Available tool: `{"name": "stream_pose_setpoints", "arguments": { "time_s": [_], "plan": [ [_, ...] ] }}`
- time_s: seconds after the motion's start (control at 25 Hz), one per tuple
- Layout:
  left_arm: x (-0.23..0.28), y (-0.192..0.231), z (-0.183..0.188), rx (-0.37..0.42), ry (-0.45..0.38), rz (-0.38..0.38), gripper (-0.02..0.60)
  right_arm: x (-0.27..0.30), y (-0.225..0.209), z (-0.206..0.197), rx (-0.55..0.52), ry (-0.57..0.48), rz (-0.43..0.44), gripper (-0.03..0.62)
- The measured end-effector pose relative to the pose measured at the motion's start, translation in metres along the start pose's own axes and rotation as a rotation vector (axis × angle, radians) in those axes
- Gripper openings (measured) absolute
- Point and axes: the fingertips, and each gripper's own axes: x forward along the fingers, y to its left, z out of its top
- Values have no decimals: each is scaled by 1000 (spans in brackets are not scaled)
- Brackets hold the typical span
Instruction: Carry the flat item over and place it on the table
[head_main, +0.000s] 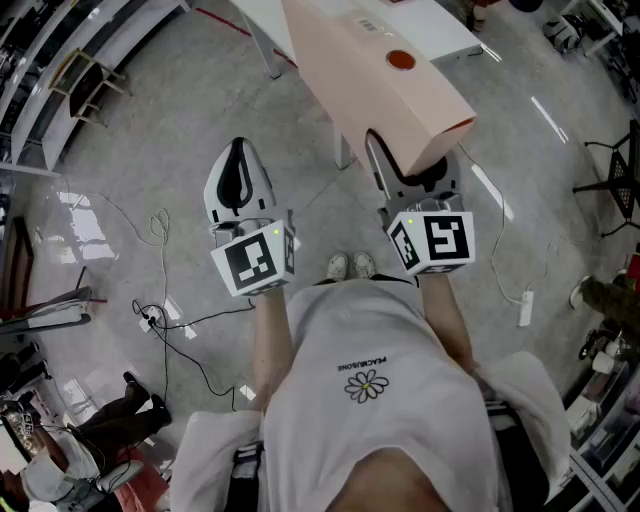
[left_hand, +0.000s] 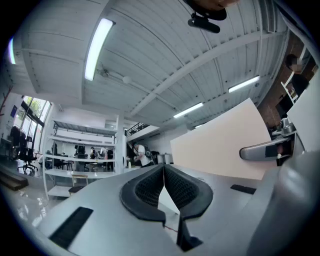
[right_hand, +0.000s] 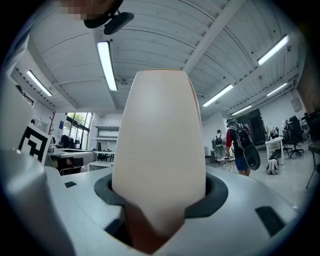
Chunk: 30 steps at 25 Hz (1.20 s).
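the grey floor (head_main: 140, 150) filled most of the head view, and a white tabletop (head_main: 445, 35) stood at the top of it. the person stood on the floor in a white shirt (head_main: 365, 400), both forearms stretched forward. the flat item (head_main: 370, 90), a long pale beige panel, was up in the air and not on the tabletop; it slanted from the right tongs (head_main: 412, 170) up toward the tabletop's near edge, and its far end overlapped that edge in the head view. whether it touched there could not be told. in the right gripper view the flat item (right_hand: 160, 150) rose straight out of the right tongs (right_hand: 160, 200), which stood wide and pinched its near end on both sides. the left tongs (head_main: 238, 175) hung beside them over bare floor; in the left gripper view the left tongs (left_hand: 164, 175) were pressed together, pad against pad, with nothing between, and the flat item (left_hand: 220, 145) showed off to the right. a marker cube sat on each gripper, left (head_main: 255, 260) and right (head_main: 435, 240). pale shoes (head_main: 350, 265) showed between the cubes. thin cables (head_main: 165, 320) trailed over the floor at the left. a small orange round mark (head_main: 401, 59) sat on the flat item's upper face.
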Motion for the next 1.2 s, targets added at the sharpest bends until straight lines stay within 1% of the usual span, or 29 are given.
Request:
{"name": "stream_pose_setpoints", "arguments": {
  "time_s": [0.12, 0.24, 0.36, 0.56, 0.8, 0.88, 1.04, 1.2],
  "plan": [
    [-1, 2, -1, -1, 26, 13, 15, 0, 1, 0, -9, 1, -3, 290],
    [0, -2, -3, 4, 20, 0, 15, 0, 0, -3, -22, 6, -7, 290],
    [0, -5, -3, 5, -4, -22, 15, -1, 0, -5, -27, 9, -11, 290],
    [-2, -3, -2, 12, 1, -13, 15, -2, 0, -3, -26, 4, -15, 290],
    [3, -5, 1, 11, 12, 17, 15, 3, -19, 2, 32, -20, -5, 290],
    [5, -6, 0, 12, 14, 30, 15, 6, -24, 1, 32, -19, 2, 290],
    [7, -8, 0, 12, 11, 70, 15, 13, -31, -4, 34, -7, 41, 290],
    [12, -17, -4, -22, 10, 99, 15, 24, -47, -10, 33, 20, 60, 290]
  ]
}}
